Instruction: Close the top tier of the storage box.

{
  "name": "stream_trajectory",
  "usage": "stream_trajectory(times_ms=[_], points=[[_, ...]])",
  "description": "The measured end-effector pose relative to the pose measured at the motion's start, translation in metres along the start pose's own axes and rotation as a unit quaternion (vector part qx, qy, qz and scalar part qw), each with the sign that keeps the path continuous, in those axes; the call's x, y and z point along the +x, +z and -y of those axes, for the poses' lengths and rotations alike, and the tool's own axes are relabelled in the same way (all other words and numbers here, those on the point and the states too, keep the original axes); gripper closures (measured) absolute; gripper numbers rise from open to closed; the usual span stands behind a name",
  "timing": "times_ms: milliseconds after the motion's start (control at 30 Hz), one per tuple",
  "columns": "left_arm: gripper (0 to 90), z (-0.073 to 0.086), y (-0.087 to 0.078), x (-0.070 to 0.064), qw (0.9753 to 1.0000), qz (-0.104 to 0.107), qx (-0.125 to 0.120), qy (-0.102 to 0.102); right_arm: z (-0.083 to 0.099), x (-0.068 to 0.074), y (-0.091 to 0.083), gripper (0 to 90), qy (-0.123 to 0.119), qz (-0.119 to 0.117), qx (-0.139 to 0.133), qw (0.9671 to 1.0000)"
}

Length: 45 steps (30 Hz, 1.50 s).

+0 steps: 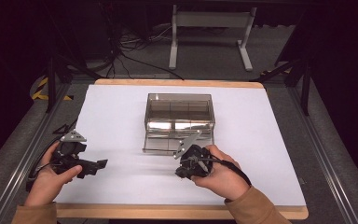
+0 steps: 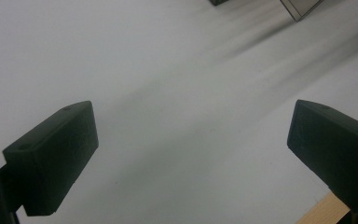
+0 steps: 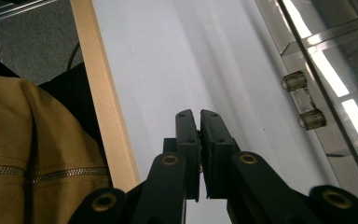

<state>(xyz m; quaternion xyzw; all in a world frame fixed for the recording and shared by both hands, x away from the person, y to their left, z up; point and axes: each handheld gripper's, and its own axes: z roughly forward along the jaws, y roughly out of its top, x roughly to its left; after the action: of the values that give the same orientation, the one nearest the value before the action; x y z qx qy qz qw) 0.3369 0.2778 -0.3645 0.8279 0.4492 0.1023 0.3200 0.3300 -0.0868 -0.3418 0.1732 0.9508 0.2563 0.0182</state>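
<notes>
Looking down from the high view at a white rectangular table top with a pale wooden edge (image 1: 121,112), sitting centre frame over grey floor. Sitting just above the middle of the frame: a clear smoky plastic organiser box with inner dividers (image 1: 179,114), its low clear front tray sticking out toward the bottom of the frame.

Lower left of the high view: left black two-jaw gripper (image 1: 100,164), being held in a left hand (image 1: 51,179), jaws pointing toward the right of the frame, well apart from the box. Grey three-cornered plate (image 1: 73,136) riding on top of it. In the left gripper view, jaws standing wide apart at the lower left and lower right corners, nothing between them but bare white surface; a corner of the clear box peeking in at the top right (image 2: 300,7).

Lower centre of the high view: right black two-jaw gripper (image 1: 182,172), being held in a right hand (image 1: 223,175) with a tan sleeve (image 1: 254,207), just below the box's front tray. In the right gripper view (image 3: 199,116), jaws pressed nearly together, only a sliver of gap, gripping nothing. Clear box wall with two small cylindrical studs (image 3: 305,100) running along the right side of that frame, wooden table edge (image 3: 105,107) and a tan zipped jacket (image 3: 32,154) on the left.
</notes>
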Motion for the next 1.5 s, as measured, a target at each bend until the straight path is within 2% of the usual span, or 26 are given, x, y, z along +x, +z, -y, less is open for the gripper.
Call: stream_trajectory(times_ms=[233, 500, 900, 1500], points=[[2.4, 0.0, 0.0, 0.001, 1.0, 0.001, 0.0, 0.0, -0.007, -0.006, -0.007, 87.2, 0.012, 0.007, 0.011, 0.9998], [2.4, 0.0, -0.001, 0.0, 1.0, 0.0, -0.001, -0.001, -0.014, -0.013, -0.015, 87.2, 0.019, 0.013, 0.012, 0.9997], [2.4, 0.0, -0.001, 0.0, 1.0, 0.0, -0.002, -0.001, -0.02, -0.021, -0.028, 87.2, 0.04, 0.02, -0.002, 0.999], [2.4, 0.0, -0.002, 0.0, 1.0, 0.0, -0.001, 0.0, -0.032, -0.032, -0.04, 87.2, 0.054, 0.03, -0.022, 0.9979]])
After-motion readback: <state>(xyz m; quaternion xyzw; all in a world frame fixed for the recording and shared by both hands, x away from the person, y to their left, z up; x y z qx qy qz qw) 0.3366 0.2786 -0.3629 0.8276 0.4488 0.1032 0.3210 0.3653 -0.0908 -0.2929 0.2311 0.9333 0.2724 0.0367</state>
